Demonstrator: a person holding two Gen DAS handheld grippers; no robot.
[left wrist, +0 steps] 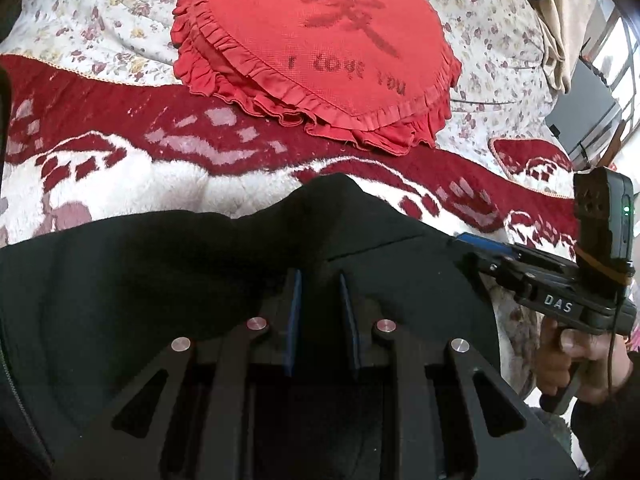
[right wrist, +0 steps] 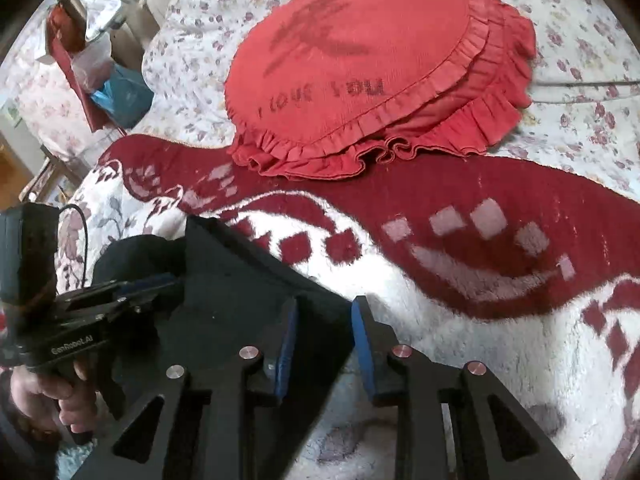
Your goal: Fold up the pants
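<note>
Lying on the blanket (right wrist: 460,360), black pants (left wrist: 160,280) sit between both grippers' parted jaws, gripped by neither.

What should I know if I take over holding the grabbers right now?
Left gripper: fingers a little apart, black pants between them; a firm pinch cannot be confirmed.
Right gripper: fingers apart around the pants' edge, on the blanket.
The pants lie bunched on the blanket, in front of the red pillow.
Done: both grippers are at the cloth.
Left: probably the whole fold. Spread the pants flat, then fold them.
</note>
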